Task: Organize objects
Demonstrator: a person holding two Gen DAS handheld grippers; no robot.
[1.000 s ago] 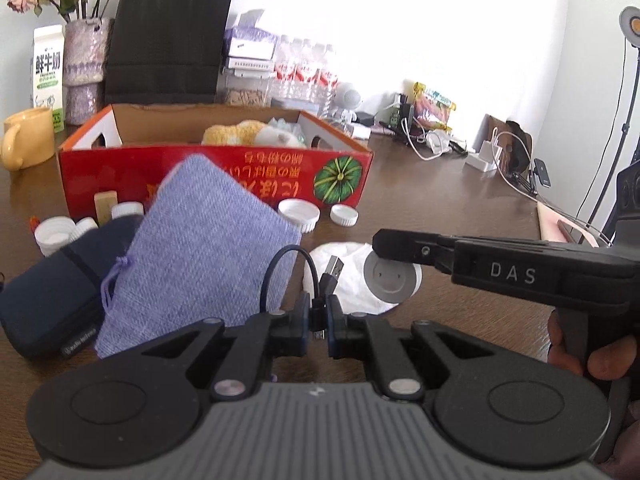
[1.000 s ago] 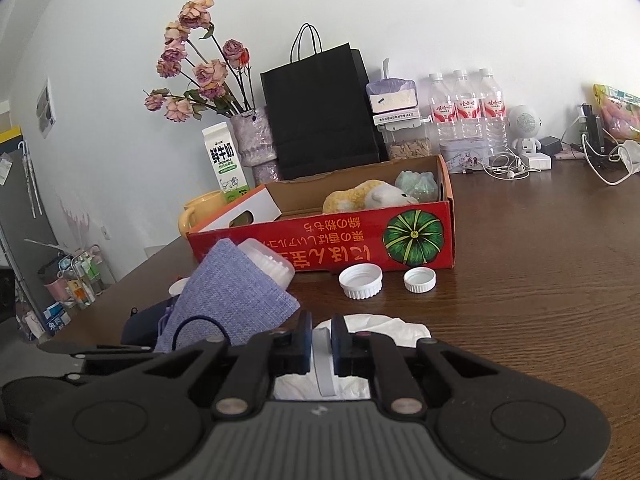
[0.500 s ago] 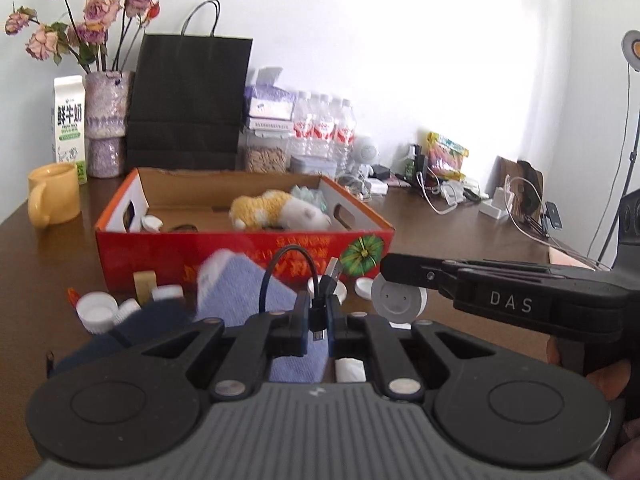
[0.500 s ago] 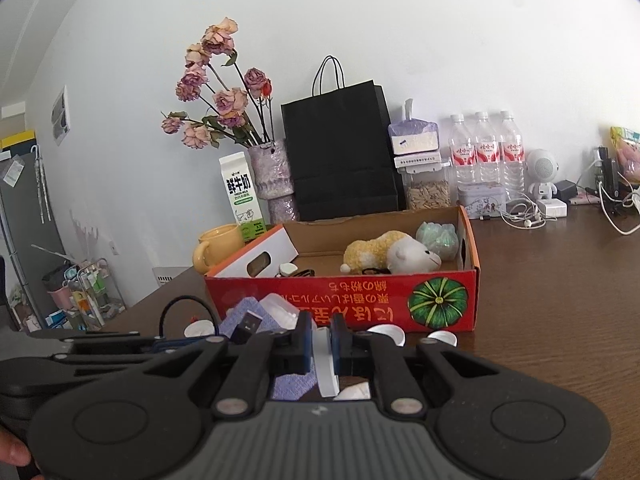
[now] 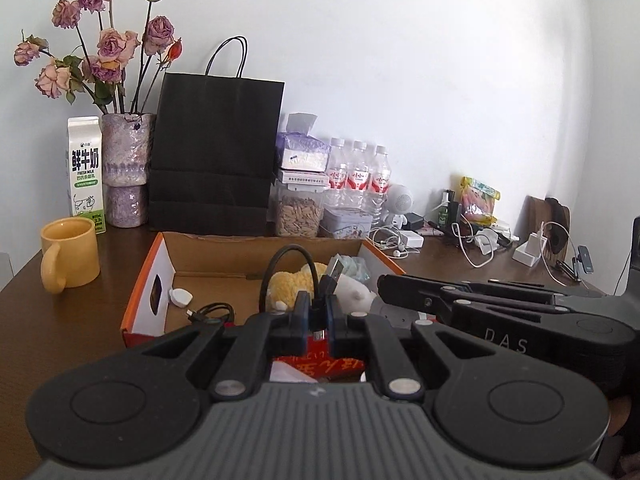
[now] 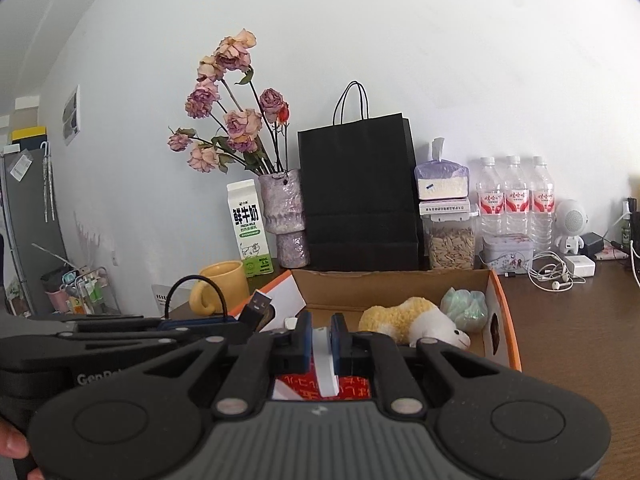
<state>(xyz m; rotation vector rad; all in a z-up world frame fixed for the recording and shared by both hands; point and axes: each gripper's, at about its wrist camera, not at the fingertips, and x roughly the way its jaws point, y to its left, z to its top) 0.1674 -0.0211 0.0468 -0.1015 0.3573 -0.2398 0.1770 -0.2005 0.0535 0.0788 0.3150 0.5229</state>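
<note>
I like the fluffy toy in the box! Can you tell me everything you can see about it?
The plush toy looks soft and fuzzy, with a yellow woolly body and a white face with a dark eye. It lies on its side inside the open cardboard box, near the right wall. A pale green bundle sits right beside it. No gripper touches it.

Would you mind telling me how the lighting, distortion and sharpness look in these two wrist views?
Left wrist view: the wall behind the black paper bag is brightly washed out, fisheye curves the edges, dark corner top right. Right wrist view: the same curvature and dark corners, the wall evenly lit, the flowers and the cardboard box sharp, no motion blur.
</note>
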